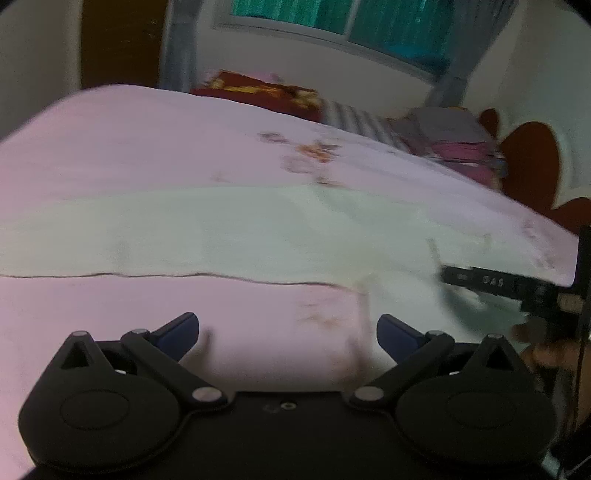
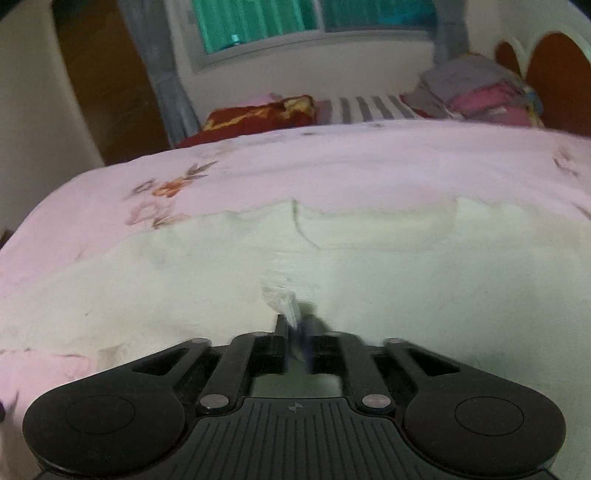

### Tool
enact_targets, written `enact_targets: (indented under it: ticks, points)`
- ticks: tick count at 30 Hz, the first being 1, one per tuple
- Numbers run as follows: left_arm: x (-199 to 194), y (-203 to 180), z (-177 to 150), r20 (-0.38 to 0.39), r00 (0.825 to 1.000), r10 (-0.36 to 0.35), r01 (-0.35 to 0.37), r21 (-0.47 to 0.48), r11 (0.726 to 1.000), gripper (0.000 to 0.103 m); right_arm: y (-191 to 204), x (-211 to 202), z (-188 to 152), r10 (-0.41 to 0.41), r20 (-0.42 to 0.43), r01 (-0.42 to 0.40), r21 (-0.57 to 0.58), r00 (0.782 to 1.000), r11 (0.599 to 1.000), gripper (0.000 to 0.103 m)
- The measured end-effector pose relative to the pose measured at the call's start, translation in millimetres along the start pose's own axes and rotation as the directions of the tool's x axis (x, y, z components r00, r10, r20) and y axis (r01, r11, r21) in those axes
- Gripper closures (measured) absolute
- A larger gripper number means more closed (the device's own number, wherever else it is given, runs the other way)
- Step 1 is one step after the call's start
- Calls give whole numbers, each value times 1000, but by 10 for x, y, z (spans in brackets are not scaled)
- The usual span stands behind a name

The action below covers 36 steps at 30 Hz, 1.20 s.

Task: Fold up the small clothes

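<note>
A pale white garment (image 1: 229,229) lies spread flat on the pink floral bedsheet (image 1: 110,140). My left gripper (image 1: 288,332) is open and empty, just above the sheet in front of the garment's near edge. The right gripper shows at the right of that view (image 1: 495,282), down at the garment's right end. In the right wrist view the garment (image 2: 388,266) fills the middle, and my right gripper (image 2: 297,332) is shut on a pinched fold of it near its near edge. Both views are blurred.
A dark red patterned pillow (image 2: 258,114) and a striped cloth (image 2: 369,107) lie at the far side of the bed. A stack of folded clothes (image 2: 476,92) sits at the far right by the headboard (image 2: 554,74). A window (image 2: 295,18) is behind.
</note>
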State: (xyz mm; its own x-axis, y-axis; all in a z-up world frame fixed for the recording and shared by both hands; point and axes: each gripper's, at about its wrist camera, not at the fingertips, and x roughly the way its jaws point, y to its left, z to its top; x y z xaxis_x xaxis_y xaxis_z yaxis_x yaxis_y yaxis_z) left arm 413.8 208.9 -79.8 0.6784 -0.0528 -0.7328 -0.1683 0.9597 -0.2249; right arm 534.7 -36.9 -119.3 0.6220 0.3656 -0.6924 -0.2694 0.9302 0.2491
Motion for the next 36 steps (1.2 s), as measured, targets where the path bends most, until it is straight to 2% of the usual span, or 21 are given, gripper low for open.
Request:
enact_targets:
  ticks: [1, 2, 3, 4, 5, 7, 9, 10, 11, 13, 16, 17, 18, 19, 22, 25, 30, 32, 36]
  points:
    - [58, -78, 31, -4, 1000, -29, 29, 6, 1000, 5, 11, -42, 3, 22, 5, -22, -12, 1000, 1000, 33]
    - [119, -184, 68, -8, 998, -57, 57, 14, 998, 11, 33, -142, -6, -1, 50, 3, -32, 999, 999, 21]
    - [167, -298, 91, -12, 996, -88, 89, 19, 996, 20, 29, -222, -25, -21, 86, 26, -56, 996, 998, 20]
    - [230, -401, 120, -14, 992, -123, 123, 23, 992, 26, -15, -309, -53, -41, 105, 49, -72, 994, 996, 20]
    - [306, -516, 145, -18, 988, -152, 153, 24, 988, 33, -99, -367, -77, -52, 105, 58, -56, 993, 997, 34]
    - [502, -764, 218, -27, 978, -208, 208, 18, 978, 36, -367, -474, -138, -56, 85, 54, 19, 995, 998, 61]
    - [724, -991, 249, -48, 967, -251, 250, -12, 968, 45, -646, -588, -216, -83, 64, 77, 91, 995, 993, 66]
    - [865, -1086, 276, -67, 960, -271, 270, -30, 962, 49, -819, -673, -269, -85, 56, 78, 129, 995, 989, 72]
    - [996, -1176, 290, -86, 955, -284, 280, -50, 959, 55, -954, -749, -316, -90, 51, 82, 154, 995, 985, 74]
    - [1207, -1291, 295, -118, 953, -278, 272, -66, 960, 58, -1203, -869, -410, -109, 38, 101, 181, 993, 978, 74]
    - [1426, -1422, 311, -127, 955, -269, 262, -73, 962, 69, -1518, -1028, -497, -126, 27, 116, 224, 992, 968, 74]
    - [1468, -1447, 326, -121, 956, -268, 261, -75, 962, 81, -1615, -1060, -508, -133, 30, 121, 245, 991, 962, 74]
    - [1443, -1478, 302, -120, 955, -270, 263, -71, 962, 100, -1708, -1127, -512, -140, 34, 126, 264, 990, 956, 74]
    - [1429, -1493, 324, -109, 955, -275, 268, -74, 961, 100, -1778, -1145, -500, -145, 39, 128, 286, 989, 950, 74]
    - [1171, -1427, 391, -8, 954, -298, 298, -50, 953, 100, -1951, -1190, -471, -149, 43, 127, 333, 988, 934, 74]
    - [928, -1291, 433, 45, 962, -271, 272, -26, 962, 100, -2002, -1171, -442, -182, 30, 162, 335, 983, 928, 74]
    - [846, -992, 417, 52, 977, -209, 211, -40, 977, 100, -2056, -1199, -483, -170, 41, 146, 341, 985, 929, 74]
    - [878, -908, 403, 48, 978, -201, 204, -78, 976, 100, -2044, -1203, -510, -175, 40, 152, 329, 984, 932, 74]
    - [862, -829, 396, 62, 980, -190, 195, -95, 976, 100, -2019, -1196, -501, -187, 33, 168, 301, 982, 939, 75]
